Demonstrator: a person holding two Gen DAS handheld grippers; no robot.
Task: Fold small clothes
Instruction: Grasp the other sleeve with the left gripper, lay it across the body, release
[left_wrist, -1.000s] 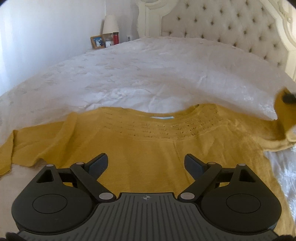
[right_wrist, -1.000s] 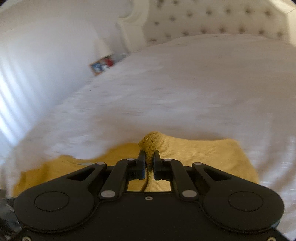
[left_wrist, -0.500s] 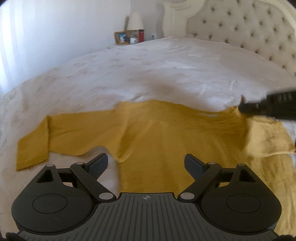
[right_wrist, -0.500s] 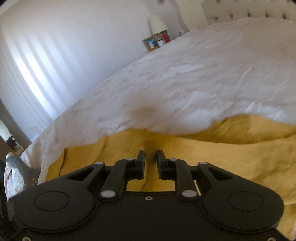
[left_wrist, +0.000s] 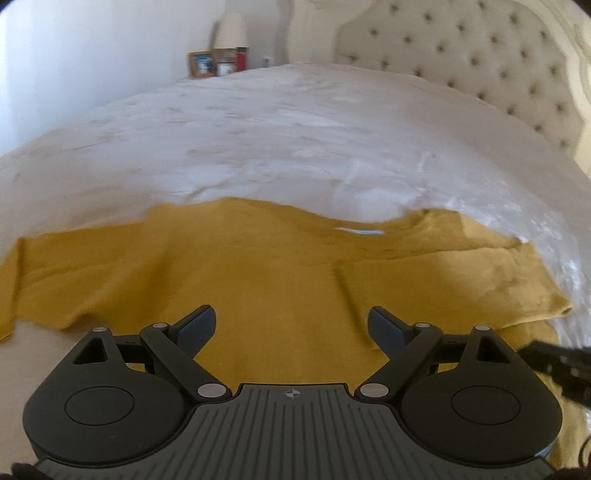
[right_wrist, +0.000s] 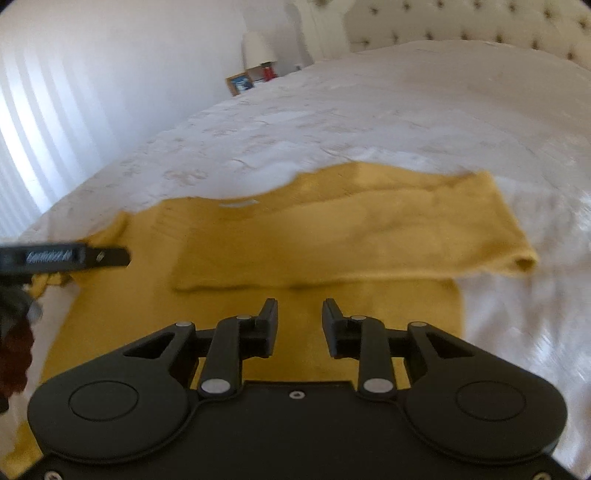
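- Right now the yellow sweater (left_wrist: 266, 280) lies flat on the white bed cover (left_wrist: 295, 140), just ahead of and under both tongs.
- R gripper (right_wrist: 300, 314): jaws have just been opening, now part open w/ nothing between them; the folded-in sleeve (right_wrist: 351, 243) lies across the body just past its tips.
- L gripper (left_wrist: 291, 325): jaws wide, empty, over the sweater's middle; other sleeve (left_wrist: 74, 266) lies spread out to its left.
- Step in hand, I'd say: R sleeve fold set down, L sleeve next.
- To do it well: pinch near the cuff, one layer only, lift low, lay it across parallel to the first, edges matched, no drag on the body.
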